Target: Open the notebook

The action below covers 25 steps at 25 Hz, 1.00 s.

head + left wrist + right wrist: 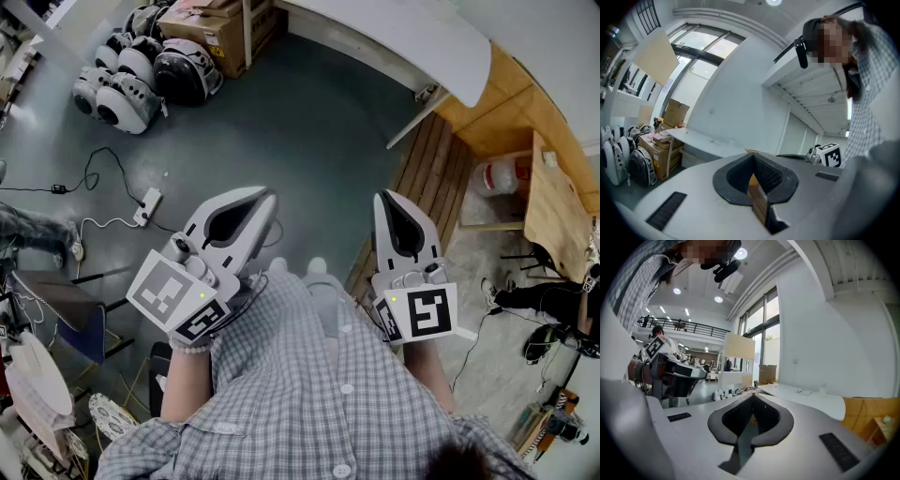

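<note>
Here, left tongs (265,202) and right tongs (386,199) are both fully closed and empty, above the floor (309,122).
Cardboard box (211,33) at upper left, contents unclear; no view shows the notebook.

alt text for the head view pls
A person in a checked shirt holds out the left tool and right tool over a grey floor, both shut and empty. A white table and cardboard boxes sit at the top of the picture.
</note>
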Tool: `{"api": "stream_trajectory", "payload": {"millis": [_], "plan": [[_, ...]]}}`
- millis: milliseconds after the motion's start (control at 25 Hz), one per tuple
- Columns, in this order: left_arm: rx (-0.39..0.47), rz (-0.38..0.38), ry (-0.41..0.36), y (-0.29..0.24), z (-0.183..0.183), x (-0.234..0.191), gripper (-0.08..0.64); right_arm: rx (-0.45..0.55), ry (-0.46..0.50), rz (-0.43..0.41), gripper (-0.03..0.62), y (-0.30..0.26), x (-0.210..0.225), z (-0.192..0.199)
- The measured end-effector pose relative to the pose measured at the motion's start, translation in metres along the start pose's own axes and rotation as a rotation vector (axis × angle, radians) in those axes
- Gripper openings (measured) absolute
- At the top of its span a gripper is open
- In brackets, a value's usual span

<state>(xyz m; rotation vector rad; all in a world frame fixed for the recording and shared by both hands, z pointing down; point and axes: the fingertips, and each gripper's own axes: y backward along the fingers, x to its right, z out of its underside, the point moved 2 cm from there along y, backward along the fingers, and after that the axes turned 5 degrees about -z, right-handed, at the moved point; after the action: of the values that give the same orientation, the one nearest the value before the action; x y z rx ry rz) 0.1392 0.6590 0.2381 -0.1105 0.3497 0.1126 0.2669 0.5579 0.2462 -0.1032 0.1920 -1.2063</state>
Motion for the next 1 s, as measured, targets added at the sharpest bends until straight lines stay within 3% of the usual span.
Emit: {"api": "stream_trajectory", "payload": {"millis": [440,1000], "plan": [[0.019,-0.006,-0.01,0.006,-0.006,-0.014,0.008,0.008,-0.007,0.021,0.02,-0.006,-0.004,-0.001],[0.064,-0.007,-0.031,0.03,-0.022,-0.038,0.008,0.16,-0.112,0.046,0.02,-0.016,-0.017,-0.027]]}}
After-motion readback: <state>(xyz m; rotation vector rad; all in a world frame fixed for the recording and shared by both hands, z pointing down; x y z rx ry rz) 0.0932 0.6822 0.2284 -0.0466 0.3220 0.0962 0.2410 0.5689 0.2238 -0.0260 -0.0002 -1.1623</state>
